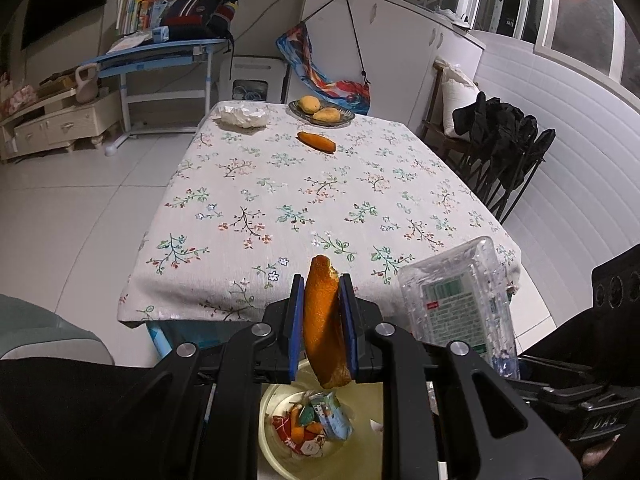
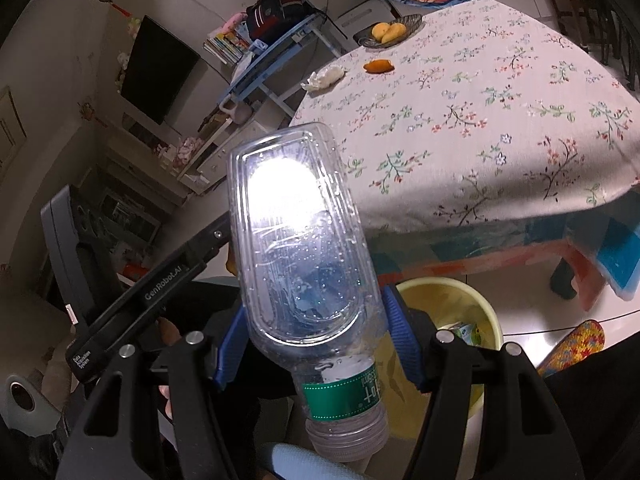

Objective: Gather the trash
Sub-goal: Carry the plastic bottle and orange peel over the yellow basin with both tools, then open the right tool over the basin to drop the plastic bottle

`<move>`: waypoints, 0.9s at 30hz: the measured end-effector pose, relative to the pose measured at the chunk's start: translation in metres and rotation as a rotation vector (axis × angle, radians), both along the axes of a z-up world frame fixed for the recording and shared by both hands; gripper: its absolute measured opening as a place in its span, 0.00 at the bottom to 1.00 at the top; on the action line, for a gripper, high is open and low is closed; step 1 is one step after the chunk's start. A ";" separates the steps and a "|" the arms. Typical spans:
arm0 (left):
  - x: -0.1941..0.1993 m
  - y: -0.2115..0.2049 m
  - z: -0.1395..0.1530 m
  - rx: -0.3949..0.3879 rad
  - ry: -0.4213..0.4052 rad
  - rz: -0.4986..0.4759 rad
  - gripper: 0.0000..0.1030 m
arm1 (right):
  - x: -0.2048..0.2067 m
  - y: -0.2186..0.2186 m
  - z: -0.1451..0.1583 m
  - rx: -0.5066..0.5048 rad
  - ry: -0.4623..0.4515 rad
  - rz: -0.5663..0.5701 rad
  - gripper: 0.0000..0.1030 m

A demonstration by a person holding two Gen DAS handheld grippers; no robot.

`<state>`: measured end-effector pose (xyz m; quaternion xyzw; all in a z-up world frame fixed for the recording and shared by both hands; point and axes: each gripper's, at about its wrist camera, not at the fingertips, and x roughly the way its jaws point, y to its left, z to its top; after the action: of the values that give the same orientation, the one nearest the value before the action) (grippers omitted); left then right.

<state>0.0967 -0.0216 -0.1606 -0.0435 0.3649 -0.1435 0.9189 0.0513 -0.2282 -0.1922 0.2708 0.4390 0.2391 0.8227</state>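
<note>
My left gripper (image 1: 322, 320) is shut on a long strip of orange peel (image 1: 323, 322), held upright over a pale yellow bin (image 1: 276, 450) that has wrappers and peel inside. My right gripper (image 2: 316, 340) is shut on a clear plastic bottle (image 2: 296, 240) with a green label, its cap toward the camera; the same bottle (image 1: 460, 300) shows at the right of the left wrist view. The yellow bin (image 2: 472, 296) lies just beyond the right fingers. On the floral tablecloth (image 1: 304, 208) another orange peel (image 1: 316, 142) and a crumpled tissue (image 1: 243, 116) lie near the far end.
A dish with yellow fruit (image 1: 322, 113) stands at the table's far edge. Black folding chairs (image 1: 504, 152) line the right side. A blue desk (image 1: 160, 56) with books and a backpack is at the back left. A low cabinet (image 1: 60, 120) stands further left.
</note>
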 end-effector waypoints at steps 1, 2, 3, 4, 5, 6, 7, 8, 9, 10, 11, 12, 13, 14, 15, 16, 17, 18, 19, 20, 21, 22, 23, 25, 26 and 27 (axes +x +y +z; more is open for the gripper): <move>0.000 0.000 0.000 0.001 0.000 -0.002 0.17 | -0.001 0.001 0.000 -0.001 0.002 0.001 0.61; 0.000 -0.001 0.000 0.002 0.001 -0.003 0.17 | -0.001 0.001 -0.002 -0.004 0.007 0.001 0.61; 0.000 -0.001 -0.001 0.003 0.002 -0.004 0.17 | 0.000 0.002 -0.003 -0.006 0.011 0.001 0.61; -0.001 -0.001 -0.001 0.003 0.002 -0.005 0.17 | -0.001 0.002 -0.004 -0.008 0.015 0.000 0.61; -0.001 -0.001 -0.002 0.004 0.003 -0.005 0.17 | -0.001 0.002 -0.005 -0.008 0.018 0.000 0.61; -0.001 -0.001 -0.002 0.005 0.003 -0.005 0.17 | -0.001 0.001 -0.005 -0.007 0.020 -0.001 0.61; -0.002 -0.001 -0.003 0.005 0.003 -0.005 0.17 | -0.001 0.001 -0.006 -0.007 0.024 -0.003 0.61; -0.002 -0.001 -0.003 0.005 0.003 -0.005 0.17 | -0.002 0.001 -0.006 -0.008 0.026 -0.004 0.61; -0.002 -0.002 -0.003 0.004 0.003 -0.005 0.17 | -0.002 0.001 -0.007 -0.010 0.031 -0.005 0.61; -0.002 -0.001 -0.003 0.004 0.004 -0.005 0.17 | -0.003 0.001 -0.008 -0.013 0.034 -0.004 0.61; -0.002 -0.001 -0.003 0.004 0.003 -0.005 0.17 | -0.004 0.002 -0.007 -0.016 0.037 -0.004 0.61; -0.002 -0.001 -0.003 0.003 0.003 -0.006 0.17 | -0.004 0.003 -0.008 -0.021 0.041 -0.004 0.61; -0.002 -0.002 -0.003 0.004 0.003 -0.006 0.17 | -0.004 0.004 -0.009 -0.026 0.047 -0.001 0.61; -0.002 -0.002 -0.003 0.005 0.003 -0.007 0.17 | -0.004 0.005 -0.010 -0.031 0.052 0.001 0.61; -0.003 -0.002 -0.003 0.005 0.003 -0.007 0.17 | -0.004 0.006 -0.011 -0.036 0.056 0.002 0.61; -0.003 -0.002 -0.003 0.005 0.003 -0.008 0.17 | -0.005 0.007 -0.013 -0.045 0.063 0.004 0.61; -0.003 -0.002 -0.004 0.005 0.003 -0.009 0.17 | -0.005 0.008 -0.014 -0.052 0.068 0.007 0.61; -0.004 -0.002 -0.005 0.005 0.004 -0.010 0.17 | -0.005 0.009 -0.015 -0.060 0.073 0.008 0.61; -0.004 -0.002 -0.005 0.004 0.003 -0.010 0.17 | -0.005 0.010 -0.016 -0.069 0.078 0.009 0.61; -0.004 -0.002 -0.005 0.004 0.003 -0.010 0.17 | -0.005 0.010 -0.018 -0.075 0.084 0.010 0.61; -0.005 -0.002 -0.006 0.004 0.004 -0.010 0.17 | -0.005 0.010 -0.019 -0.082 0.090 0.009 0.61; -0.004 -0.003 -0.005 0.004 0.003 -0.010 0.17 | -0.005 0.010 -0.021 -0.088 0.098 0.008 0.61; -0.004 -0.003 -0.005 0.005 0.003 -0.011 0.17 | -0.005 0.010 -0.023 -0.092 0.105 0.008 0.62; -0.005 -0.003 -0.006 0.006 0.003 -0.013 0.17 | -0.005 0.009 -0.028 -0.103 0.129 0.002 0.63; -0.005 -0.004 -0.007 0.006 0.003 -0.015 0.17 | -0.004 0.008 -0.030 -0.099 0.138 0.000 0.63; -0.006 -0.004 -0.007 0.005 0.003 -0.017 0.17 | -0.005 0.008 -0.030 -0.097 0.143 0.000 0.64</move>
<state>0.0909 -0.0260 -0.1677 -0.0383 0.3672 -0.1501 0.9172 0.0464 -0.2207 -0.2225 0.2472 0.5074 0.1975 0.8015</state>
